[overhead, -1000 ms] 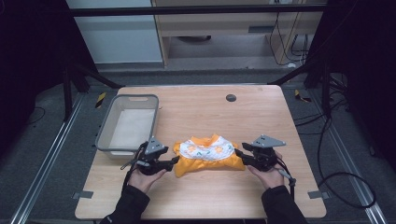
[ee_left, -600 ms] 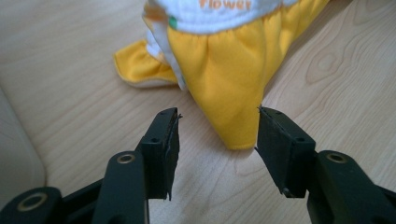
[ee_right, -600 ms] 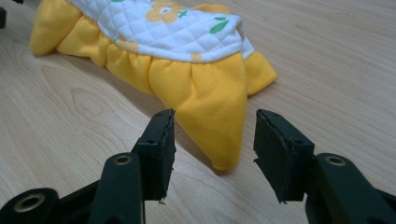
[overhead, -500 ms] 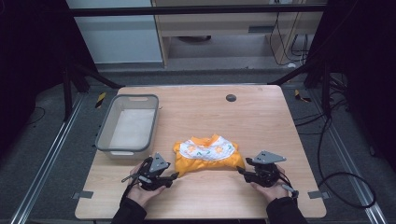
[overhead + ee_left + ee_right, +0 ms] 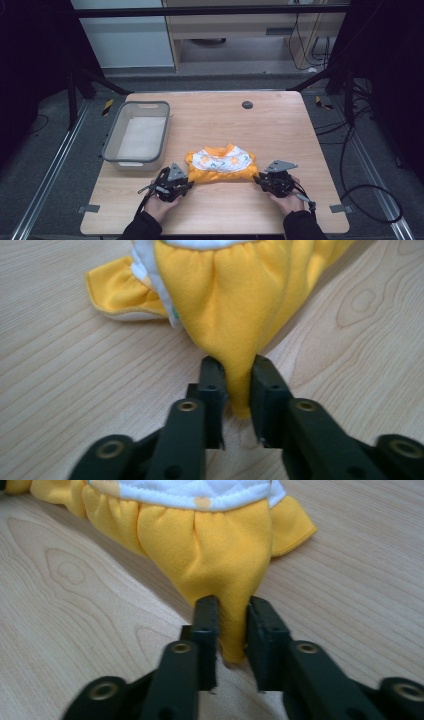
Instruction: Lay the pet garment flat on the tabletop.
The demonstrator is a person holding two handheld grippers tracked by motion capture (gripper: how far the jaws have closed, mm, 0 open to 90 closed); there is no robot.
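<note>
— Where's the garment?
— The orange garment [image 5: 222, 167] lies low-centre on the wooden table [image 5: 280, 125], right of the grey bin [image 5: 137, 135].
— And the jaws?
— Left gripper [image 5: 235, 385] pinches one corner, right gripper [image 5: 231, 622] the other — both clamped on cloth.

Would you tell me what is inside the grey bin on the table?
The grey bin holds nothing visible, just its pale floor in the high view. Its near wall hides a strip of the bottom.

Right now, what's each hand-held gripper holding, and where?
Both hold the orange garment: left hand-held gripper pinches its left bottom corner, right hand-held gripper its right bottom corner.
</note>
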